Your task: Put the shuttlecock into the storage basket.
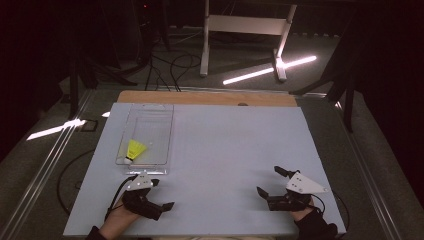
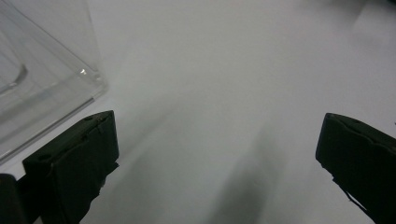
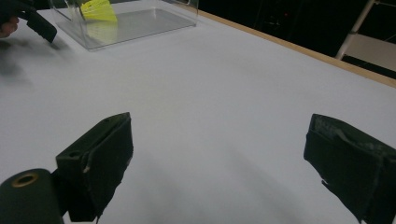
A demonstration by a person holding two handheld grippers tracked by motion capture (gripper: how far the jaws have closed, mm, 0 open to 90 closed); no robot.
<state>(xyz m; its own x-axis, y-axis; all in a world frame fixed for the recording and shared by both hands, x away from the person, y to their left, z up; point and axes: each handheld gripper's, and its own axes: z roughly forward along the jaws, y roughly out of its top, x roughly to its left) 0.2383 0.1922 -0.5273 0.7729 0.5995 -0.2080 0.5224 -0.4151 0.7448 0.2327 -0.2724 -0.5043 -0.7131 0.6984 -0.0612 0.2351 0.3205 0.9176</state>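
Observation:
A clear plastic box (image 1: 148, 136) stands on the left part of the pale table (image 1: 230, 150), and a yellow shuttlecock (image 1: 135, 148) lies in its near end. My left gripper (image 1: 163, 194) rests just in front of the box's near right corner, jaws wide open and empty. In the left gripper view, the left gripper (image 2: 217, 123) has the box's corner (image 2: 46, 88) at upper left. My right gripper (image 1: 270, 181) is open and empty near the table's front right. In the right gripper view, the right gripper (image 3: 219, 125) faces the box (image 3: 140, 23) and shuttlecock (image 3: 99, 10) far off.
A wooden strip (image 1: 210, 97) borders the table's far edge. Beyond it on the dark floor stand a white desk frame (image 1: 245, 25) and loose cables (image 1: 172, 70). The left gripper's black jaw (image 3: 41, 27) shows at the upper left of the right gripper view.

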